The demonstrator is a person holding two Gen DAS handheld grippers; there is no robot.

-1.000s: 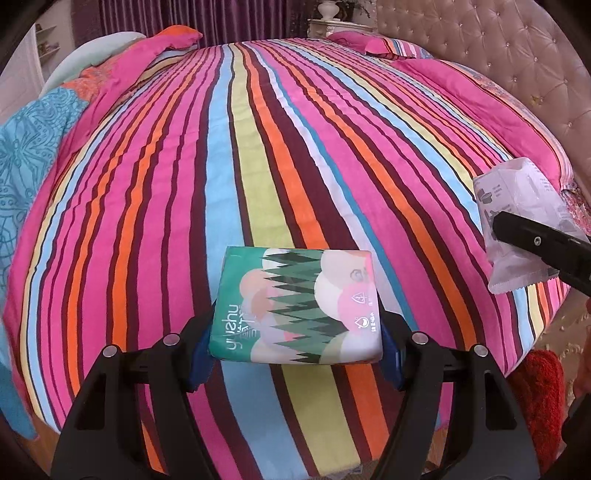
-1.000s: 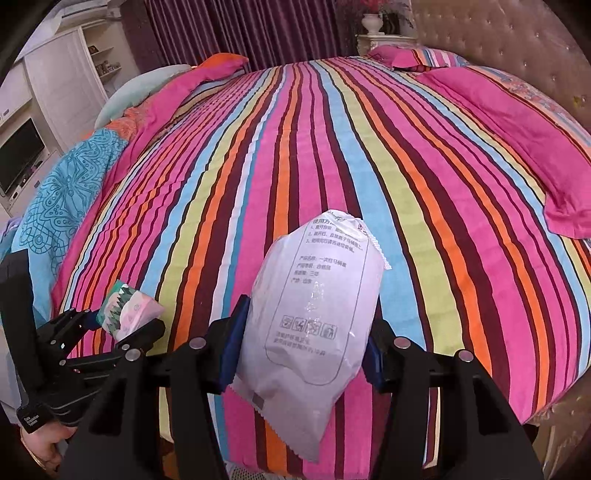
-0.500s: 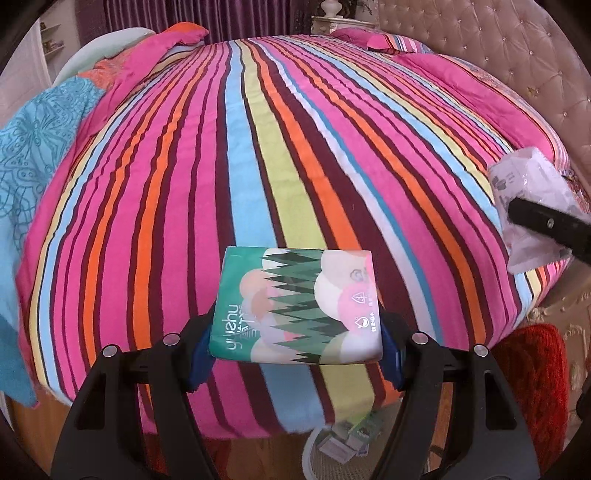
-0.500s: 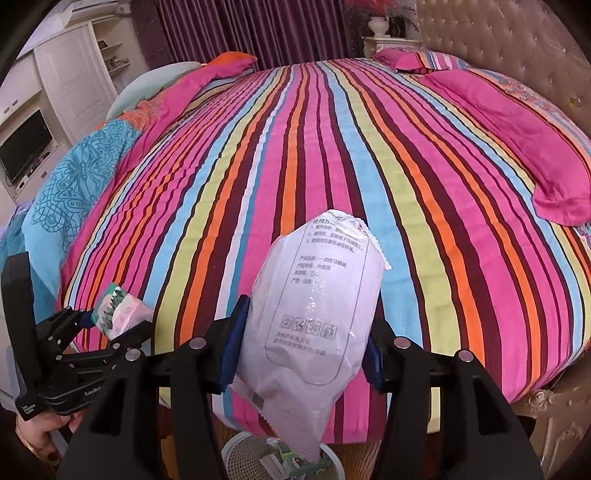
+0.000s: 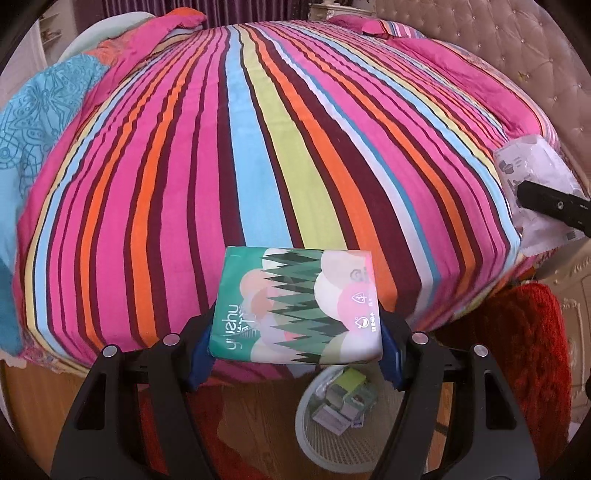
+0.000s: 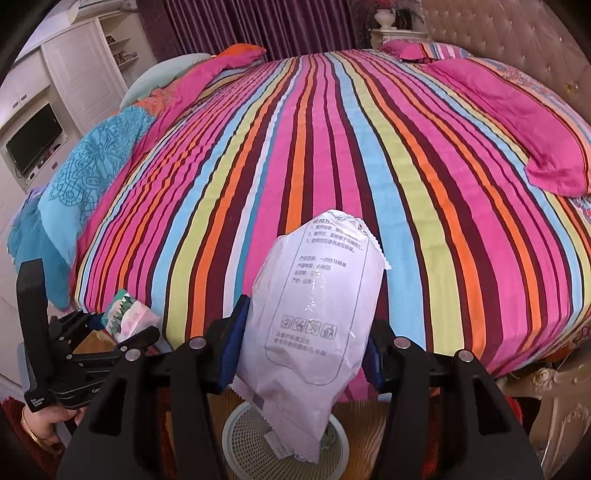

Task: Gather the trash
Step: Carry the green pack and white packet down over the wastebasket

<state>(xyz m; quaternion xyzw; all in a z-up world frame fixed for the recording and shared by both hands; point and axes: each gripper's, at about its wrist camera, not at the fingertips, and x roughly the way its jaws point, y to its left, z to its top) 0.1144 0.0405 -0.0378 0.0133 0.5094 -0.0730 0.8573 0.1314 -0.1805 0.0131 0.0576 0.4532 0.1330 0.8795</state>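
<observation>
My left gripper (image 5: 295, 350) is shut on a green tissue pack (image 5: 295, 306) with a forest print and holds it in the air past the foot edge of the bed, above a white mesh trash basket (image 5: 306, 439) on the floor. My right gripper (image 6: 299, 350) is shut on a white plastic pouch (image 6: 314, 314) with printed text; its lower end hangs over the same basket (image 6: 240, 439). The left gripper with the tissue pack (image 6: 129, 317) shows at the left of the right wrist view. The pouch (image 5: 532, 166) shows at the right edge of the left wrist view.
A bed with a striped cover (image 5: 258, 147) fills both views. The basket holds several small packets (image 5: 343, 402). A red rug (image 5: 517, 350) lies to the right on the wooden floor. A tufted headboard (image 6: 517, 33) and a white cabinet with a TV (image 6: 33, 140) stand at the sides.
Both grippers have drawn back from over the bed past its foot edge, still holding their items. The trash basket has come into view below them.
</observation>
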